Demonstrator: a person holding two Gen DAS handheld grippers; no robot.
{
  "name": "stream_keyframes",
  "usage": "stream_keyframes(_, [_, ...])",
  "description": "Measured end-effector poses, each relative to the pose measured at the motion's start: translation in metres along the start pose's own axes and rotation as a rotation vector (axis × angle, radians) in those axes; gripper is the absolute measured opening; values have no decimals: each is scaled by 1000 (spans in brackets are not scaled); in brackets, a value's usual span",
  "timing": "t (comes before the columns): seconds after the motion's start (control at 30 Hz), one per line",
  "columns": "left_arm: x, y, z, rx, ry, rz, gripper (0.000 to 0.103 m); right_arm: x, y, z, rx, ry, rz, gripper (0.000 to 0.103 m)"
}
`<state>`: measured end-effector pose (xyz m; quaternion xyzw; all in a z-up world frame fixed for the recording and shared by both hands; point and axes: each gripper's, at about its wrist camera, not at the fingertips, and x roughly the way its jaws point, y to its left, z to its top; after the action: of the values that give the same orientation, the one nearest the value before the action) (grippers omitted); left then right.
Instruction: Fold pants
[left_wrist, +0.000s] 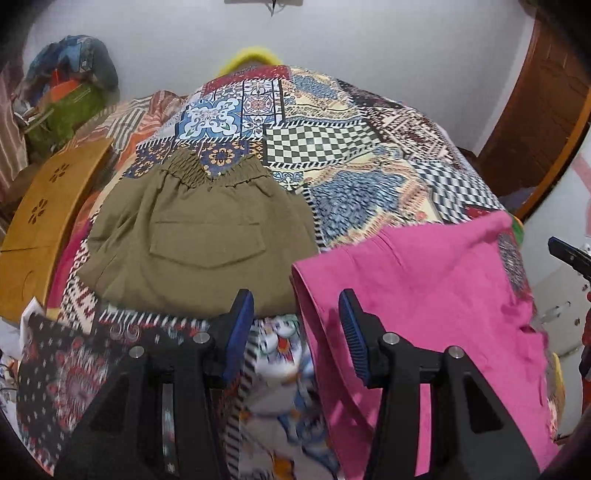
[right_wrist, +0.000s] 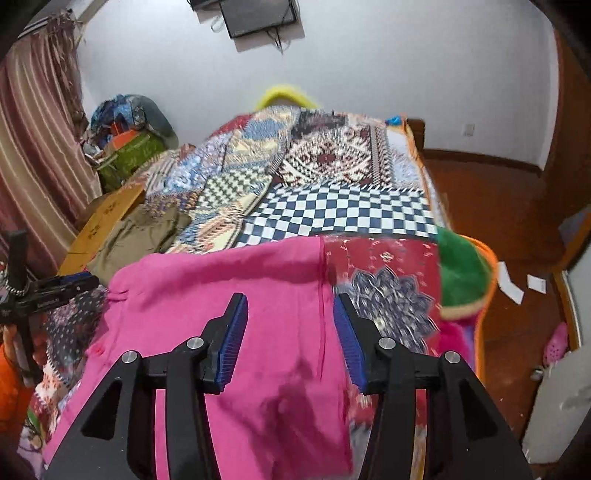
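We judge the pink pants (right_wrist: 229, 295) light, limp and slippery on the bed (right_wrist: 343, 210), best pinched at the near hem, with the left gripper (left_wrist: 295, 332) and right gripper (right_wrist: 290, 332) both parted and holding nothing.

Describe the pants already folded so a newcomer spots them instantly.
Start at the bed's patchwork quilt. On its left side, beside a wooden board, lie the olive pants, folded. Unlike the pink pants next to them, they show a gathered elastic waistband and a flap pocket.

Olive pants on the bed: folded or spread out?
Folded. The olive pants lie as a compact block, elastic waistband at the far end, back pocket up, no legs extending over the quilt.
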<state>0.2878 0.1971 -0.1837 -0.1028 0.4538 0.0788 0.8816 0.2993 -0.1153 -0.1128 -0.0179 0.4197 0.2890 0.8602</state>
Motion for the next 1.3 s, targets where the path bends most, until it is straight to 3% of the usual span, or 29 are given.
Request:
stream_keyframes(0.13, [21,-1,10,20,15,-4,48,29,-11,11,33,33,16,45])
stream_keyframes(0.33, [44,0,13,-19,52,-86,48,52,-21,21,98,55,68,45])
stream_keyframes(0.6, [55,-5,14,-15,84,-151,48,66,-11,23,2,75,38,45])
stream_keyframes(0.73, [56,-13,15,11,87,-173,32,71,-6,22,-31,71,45,44])
stream_keyframes(0.8, [57,-16,15,14,84,-184,26,72,-4,23,-50,56,44,26])
stream_keyframes(0.9, [56,-17,16,9,73,-187,12,69,-1,24,-70,33,43,11])
stream_keyframes(0.97, [54,-17,18,3,59,-200,5,67,-2,26,-69,12,50,10])
stream_keyframes(1.3, [8,-22,44,-1,-63,-227,2,19,7,51,-71,-140,93,5])
